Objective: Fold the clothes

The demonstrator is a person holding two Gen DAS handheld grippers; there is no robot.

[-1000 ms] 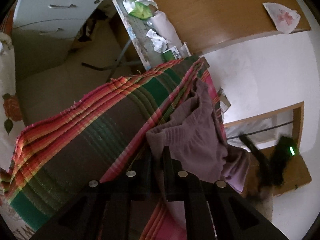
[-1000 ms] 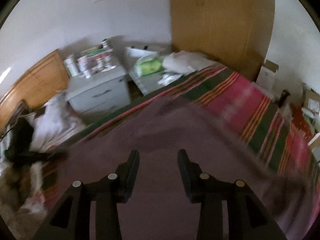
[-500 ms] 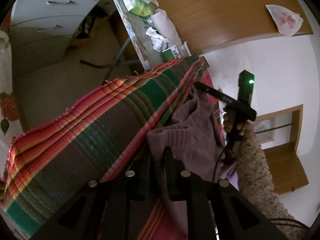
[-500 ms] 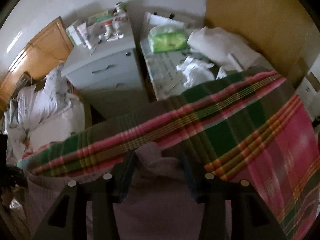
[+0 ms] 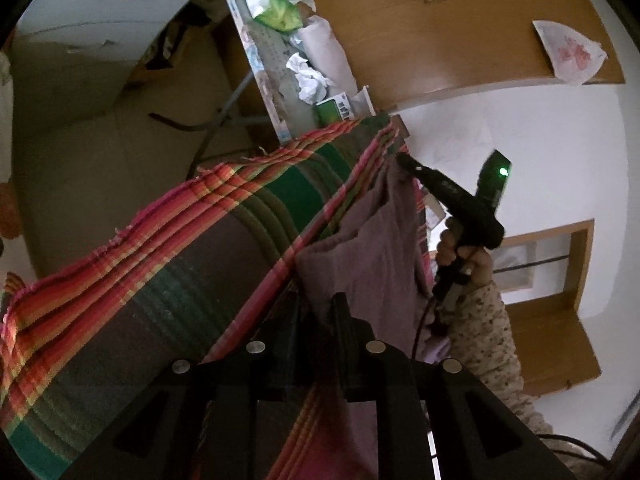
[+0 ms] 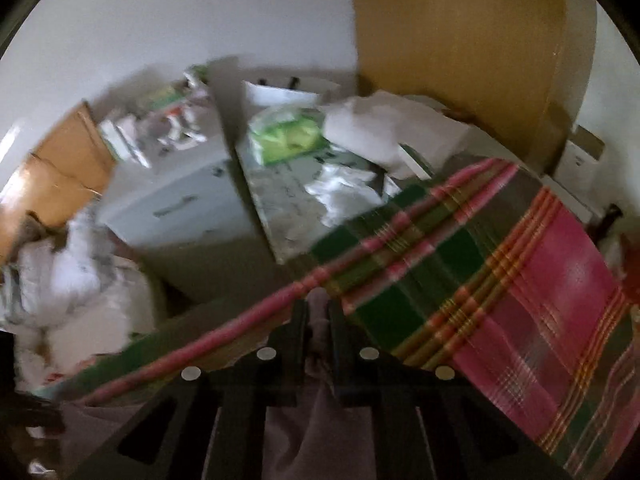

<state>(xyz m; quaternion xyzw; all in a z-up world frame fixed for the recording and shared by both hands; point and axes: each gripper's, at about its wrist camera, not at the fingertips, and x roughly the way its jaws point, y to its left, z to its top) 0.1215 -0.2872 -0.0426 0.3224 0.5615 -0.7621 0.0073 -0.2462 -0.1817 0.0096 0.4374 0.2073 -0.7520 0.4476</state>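
Left wrist view: the left gripper (image 5: 316, 316) pinches a soft purple knit garment (image 5: 372, 252) lying on the striped red, green and brown blanket (image 5: 168, 276). The right gripper (image 5: 404, 160), in a hand (image 5: 464, 252), pinches the garment's far edge.

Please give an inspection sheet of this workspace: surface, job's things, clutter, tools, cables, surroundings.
Surface: striped blanket covers the table.
Job's things: mauve garment, held up at two points.
Clutter: green packet, crumpled paper on side table.
Tools: left tool shut on garment; right tool shut on garment.
Cables: black cable below right tool's handle.
Surroundings: wooden wardrobe, white drawers.
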